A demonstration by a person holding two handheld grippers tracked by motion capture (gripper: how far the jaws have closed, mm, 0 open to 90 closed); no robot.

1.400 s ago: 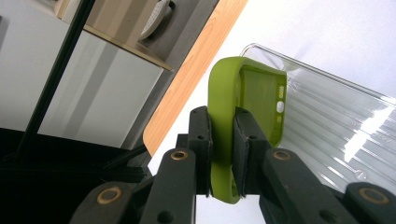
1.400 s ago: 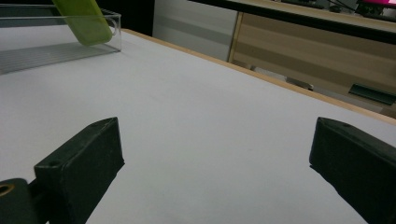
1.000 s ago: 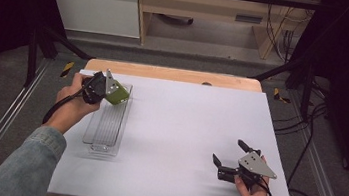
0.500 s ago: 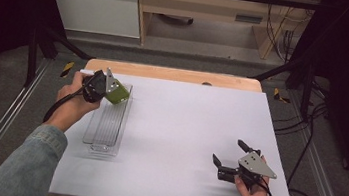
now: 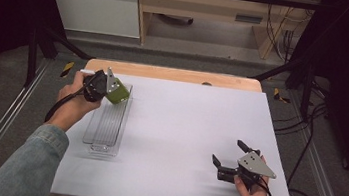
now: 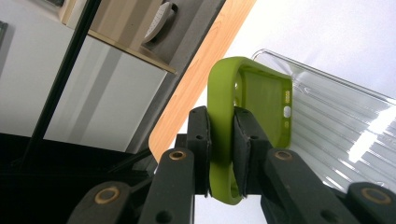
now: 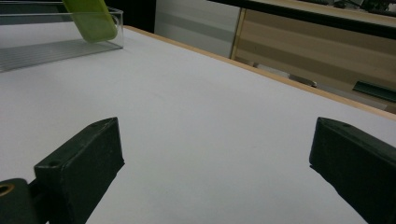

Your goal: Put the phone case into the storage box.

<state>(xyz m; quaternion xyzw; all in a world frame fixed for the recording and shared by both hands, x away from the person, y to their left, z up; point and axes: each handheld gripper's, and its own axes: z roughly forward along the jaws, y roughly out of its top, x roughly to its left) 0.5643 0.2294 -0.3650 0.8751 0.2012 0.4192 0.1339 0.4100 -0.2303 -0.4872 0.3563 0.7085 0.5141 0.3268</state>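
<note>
A green phone case (image 5: 117,92) (image 6: 243,107) hangs over the far end of a clear ribbed plastic tray (image 5: 107,124) (image 6: 341,140). My left gripper (image 5: 105,89) (image 6: 222,154) is shut on the case's edge, its black jaws pressed to either side of the rim. In the right gripper view the green phone case (image 7: 91,19) tilts down into the clear tray (image 7: 51,46) at the top left. My right gripper (image 5: 228,154) (image 7: 210,168) rests near the front right of the white table (image 5: 193,130), open with nothing between its wide-spread jaws.
The tray lies lengthwise along the table's left side. A wooden strip (image 5: 175,74) borders the far edge. Black frame bars and cables (image 5: 310,125) stand around the table. White surface stretches between the two grippers.
</note>
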